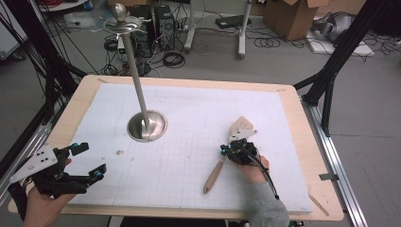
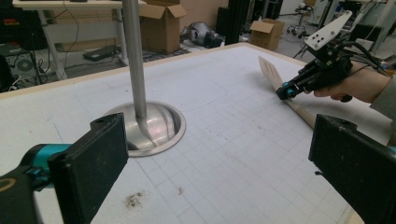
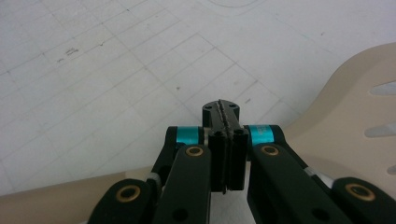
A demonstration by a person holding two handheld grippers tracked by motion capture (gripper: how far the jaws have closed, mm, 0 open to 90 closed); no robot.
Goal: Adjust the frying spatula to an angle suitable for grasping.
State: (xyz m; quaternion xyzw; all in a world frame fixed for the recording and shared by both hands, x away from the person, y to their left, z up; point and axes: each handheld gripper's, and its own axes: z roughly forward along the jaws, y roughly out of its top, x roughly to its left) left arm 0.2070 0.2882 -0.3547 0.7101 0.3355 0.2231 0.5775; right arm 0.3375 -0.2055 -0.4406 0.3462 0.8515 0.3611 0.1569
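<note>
1. Nearest the person, the left claw (image 1: 90, 163) hung released over the near left corner of the desk (image 1: 307, 142), jaws spread wide with nothing between them.
2. The right claw (image 1: 226, 151) was clenched, its pads (image 3: 225, 140) pressed flat together in the right gripper view. It sat low over the wooden spatula (image 1: 227, 153), just above the neck where the handle meets the slotted blade. No wood showed between the pads, so it seemed to press on or rest against the spatula rather than grasp it.
3. The spatula lay on the white gridded mat (image 1: 189, 156) at right of centre, handle towards the person, blade pointing away.
4. Risk, as I judged it: pushing down on the neck with shut jaws could pivot or skid the spatula across the smooth mat; a lift tried from this pose would likely leave it behind.
5. Farther off, a steel stand (image 1: 146, 125) with a round base and tall pole stood left of centre; a wide swing of the blade might strike it.
6. Hard to tell: whether the right claw's tips actually touched the wood, since the claw's own body hid the contact point.
</note>
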